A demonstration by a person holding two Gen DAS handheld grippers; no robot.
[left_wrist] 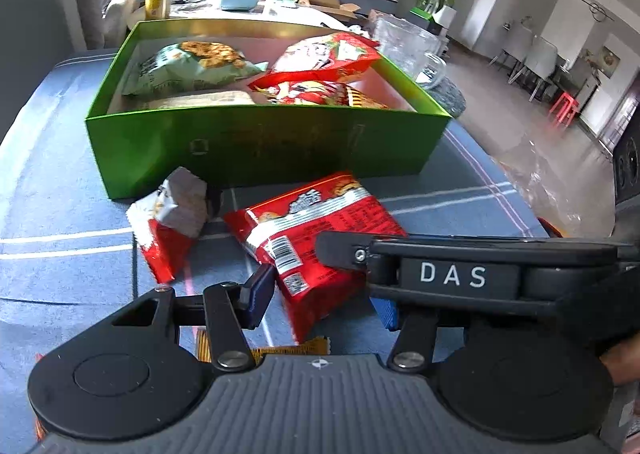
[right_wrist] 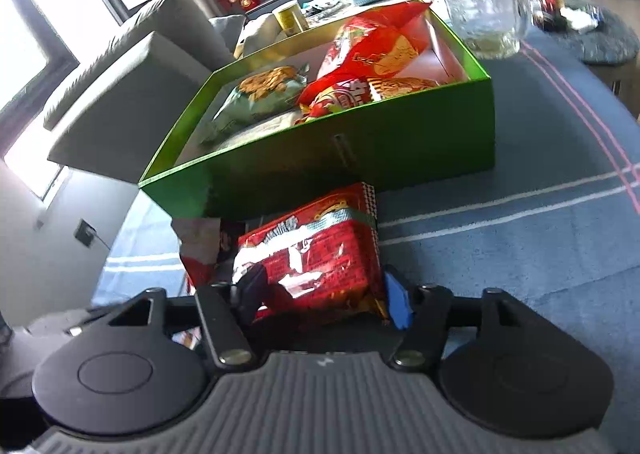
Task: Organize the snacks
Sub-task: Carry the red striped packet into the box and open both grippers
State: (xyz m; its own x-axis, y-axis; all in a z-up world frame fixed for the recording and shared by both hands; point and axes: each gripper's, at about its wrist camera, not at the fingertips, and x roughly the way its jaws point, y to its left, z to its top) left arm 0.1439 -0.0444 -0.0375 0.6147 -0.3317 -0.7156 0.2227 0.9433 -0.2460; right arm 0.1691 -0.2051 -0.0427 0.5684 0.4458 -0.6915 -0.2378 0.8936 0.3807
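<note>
On the blue striped tabletop [left_wrist: 60, 190], going left to right, a small crumpled red-and-silver packet [left_wrist: 172, 214] lies just in front of the green box [left_wrist: 256, 146], with the red snack bag [left_wrist: 316, 230] right beside it.

The left gripper [left_wrist: 324, 294] straddles the near end of that bag with its jaws set wide; from its own camera I cannot tell whether the blue pads touch the wrapper. The right gripper [right_wrist: 320, 294] has the same red snack bag [right_wrist: 316, 250] between its fingers, the pads pressed against both sides, so it looks closed on the bag and lifting it toward the box.

Inside the green box [right_wrist: 360, 142] sit a pale green bag [left_wrist: 192, 66] on the left and more red bags [left_wrist: 324, 58] on the right. A glass mug [right_wrist: 484, 6] stands just past the box's far right corner.

Risks, as I judge them:
- both grippers crowd one bag, so they could collide or tug it apart
- the glossy wrapper may slip from a grip on its end
- a low carry could catch the box's front wall and shove the box toward the mug
- the swinging bag may knock the small packet aside

Legible writing: "DAS" in white on the gripper body crossing the left view. The red bag shows a barcode and white print too blurred to read
</note>
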